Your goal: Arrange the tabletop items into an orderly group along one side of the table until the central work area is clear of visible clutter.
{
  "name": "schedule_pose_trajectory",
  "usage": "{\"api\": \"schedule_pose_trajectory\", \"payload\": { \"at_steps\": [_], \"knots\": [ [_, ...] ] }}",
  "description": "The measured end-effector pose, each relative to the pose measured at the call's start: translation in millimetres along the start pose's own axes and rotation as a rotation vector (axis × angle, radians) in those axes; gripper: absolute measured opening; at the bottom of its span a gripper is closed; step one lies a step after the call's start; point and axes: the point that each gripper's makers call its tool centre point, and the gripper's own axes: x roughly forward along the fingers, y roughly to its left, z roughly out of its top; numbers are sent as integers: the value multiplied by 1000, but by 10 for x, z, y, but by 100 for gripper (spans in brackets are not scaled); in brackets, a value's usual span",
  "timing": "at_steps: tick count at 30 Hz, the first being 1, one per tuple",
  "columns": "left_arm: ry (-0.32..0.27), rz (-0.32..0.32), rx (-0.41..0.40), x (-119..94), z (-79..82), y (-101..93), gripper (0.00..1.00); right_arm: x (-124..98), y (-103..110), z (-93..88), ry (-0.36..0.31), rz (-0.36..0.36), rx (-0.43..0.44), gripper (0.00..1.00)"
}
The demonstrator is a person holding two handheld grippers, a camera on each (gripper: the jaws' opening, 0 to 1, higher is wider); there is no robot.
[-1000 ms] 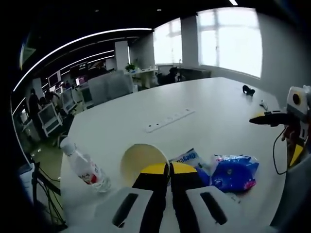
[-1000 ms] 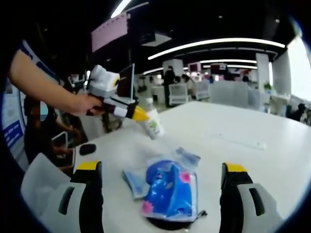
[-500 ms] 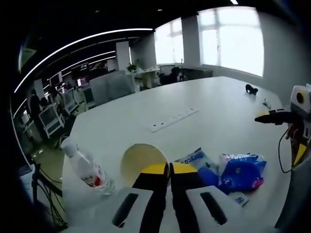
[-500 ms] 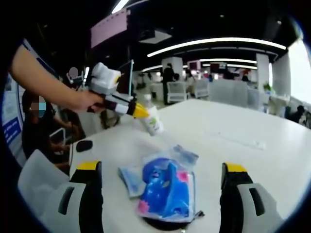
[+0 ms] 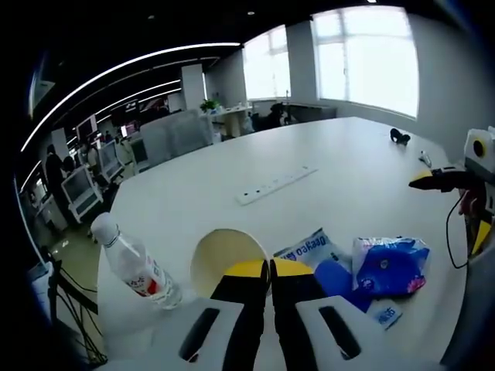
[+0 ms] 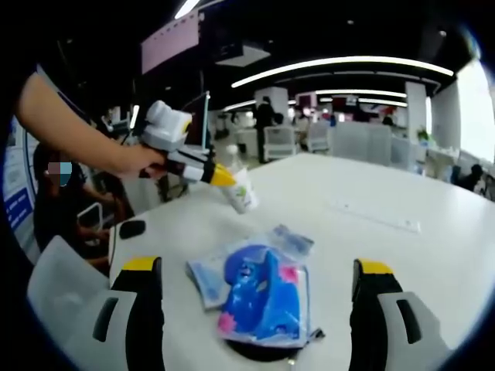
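On the white table [image 5: 332, 185], the left gripper [image 5: 269, 272] has its yellow-tipped jaws pressed together on the rim of a paper cup [image 5: 219, 259], which sits near the table's edge; in the right gripper view that gripper [image 6: 220, 178] shows in a person's hand [image 6: 139, 161] with the cup [image 6: 241, 191] at its tip. A plastic water bottle [image 5: 135, 264] lies on its side just beside the cup, at the table's edge. The right gripper [image 6: 255, 280] has its jaws spread wide, with a blue packet [image 6: 259, 297] lying on the table between them, resting on other flat wrappers [image 6: 205, 274]. A white power strip [image 5: 277, 185] lies toward the table's middle.
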Motion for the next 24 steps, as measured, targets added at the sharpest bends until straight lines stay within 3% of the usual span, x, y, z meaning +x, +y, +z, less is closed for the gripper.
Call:
{"api": "schedule_pose_trajectory", "payload": {
  "at_steps": [24],
  "knots": [
    [10, 12, 22, 90, -114, 153, 1, 71, -36, -64, 27, -12, -3, 100]
  ]
}}
